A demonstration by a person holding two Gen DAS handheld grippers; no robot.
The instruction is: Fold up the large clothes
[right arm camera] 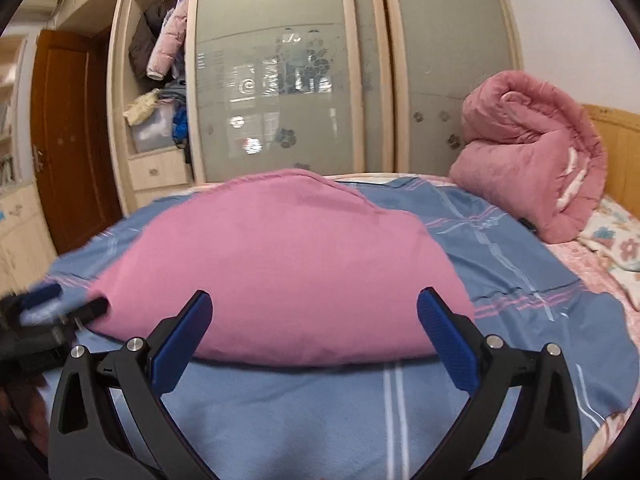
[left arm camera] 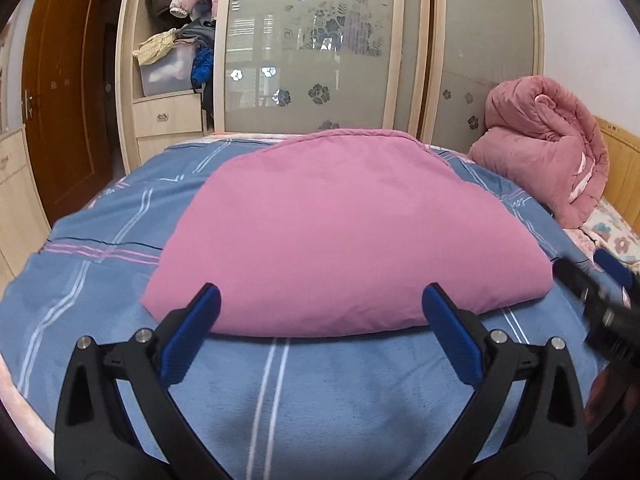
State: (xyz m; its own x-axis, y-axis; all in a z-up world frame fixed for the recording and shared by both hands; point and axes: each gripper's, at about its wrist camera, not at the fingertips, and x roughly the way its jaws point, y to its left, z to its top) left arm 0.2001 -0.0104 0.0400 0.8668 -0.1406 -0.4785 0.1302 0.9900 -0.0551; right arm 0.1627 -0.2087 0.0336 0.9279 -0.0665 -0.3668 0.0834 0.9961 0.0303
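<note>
A large pink garment point(left arm camera: 340, 232) lies folded flat on the blue striped bed cover point(left arm camera: 120, 248); it also shows in the right wrist view point(right arm camera: 288, 272). My left gripper point(left arm camera: 320, 308) is open and empty, its blue fingers just short of the garment's near edge. My right gripper point(right arm camera: 314, 312) is open and empty at the same near edge, further right. The right gripper shows blurred at the right edge of the left wrist view point(left arm camera: 600, 296). The left gripper shows blurred at the left edge of the right wrist view point(right arm camera: 48, 312).
A bundled pink quilt point(left arm camera: 548, 148) sits at the bed's far right by the wooden headboard point(left arm camera: 624, 160). A wardrobe with frosted sliding doors point(left arm camera: 312, 48) stands behind the bed, its left section open with clothes and a box. A brown door point(left arm camera: 60, 100) is at the left.
</note>
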